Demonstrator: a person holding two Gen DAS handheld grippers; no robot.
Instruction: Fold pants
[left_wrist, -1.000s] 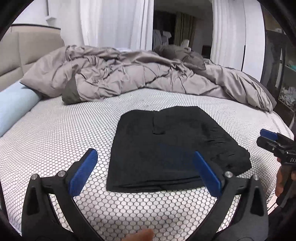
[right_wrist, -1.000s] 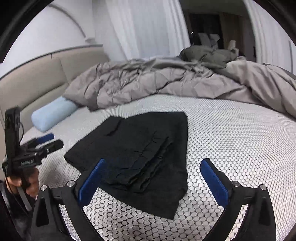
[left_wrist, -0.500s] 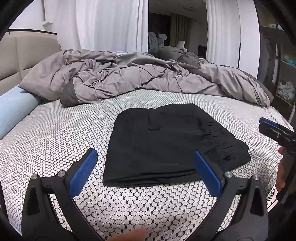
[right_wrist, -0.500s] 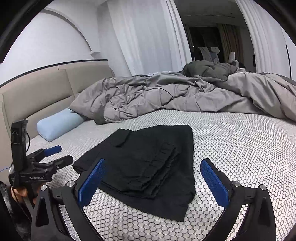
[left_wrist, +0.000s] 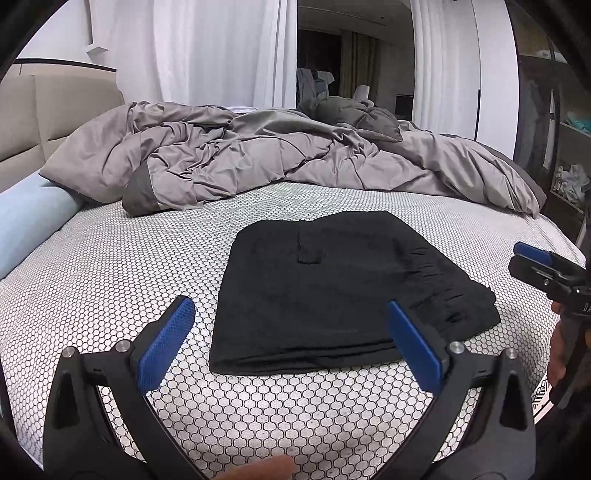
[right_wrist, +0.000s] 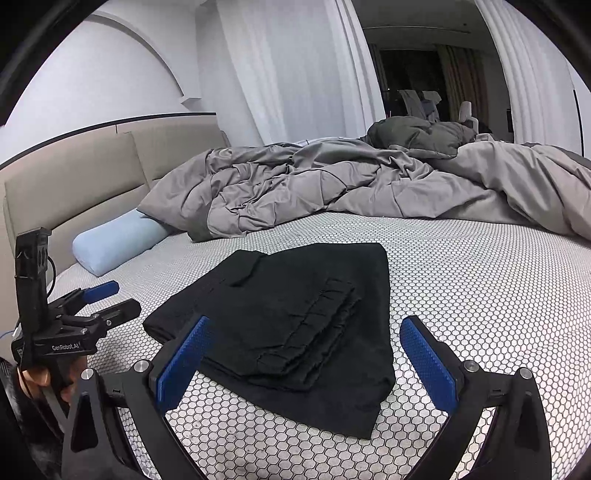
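On the honeycomb-patterned bed sheet (left_wrist: 110, 280), black pants (left_wrist: 332, 295) lie folded into a flat rectangle with a gathered waistband on top, nothing covering them. Behind them sprawls a crumpled grey duvet (left_wrist: 258, 158), with a pale blue bolster (right_wrist: 118, 240) against the padded beige headboard (right_wrist: 92, 177). The left gripper (left_wrist: 291, 347) and right gripper (right_wrist: 306, 362) hover just short of the pants, blue-padded jaws wide apart, both empty.

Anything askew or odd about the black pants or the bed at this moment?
Mostly tidy. The black pants lie folded flat on the honeycomb-patterned sheet, though the gathered waistband layer sits set in from the bottom layer's edges, so the edges do not line up. The grey duvet is bunched up behind. Both claws, left and right, are open, holding nothing.
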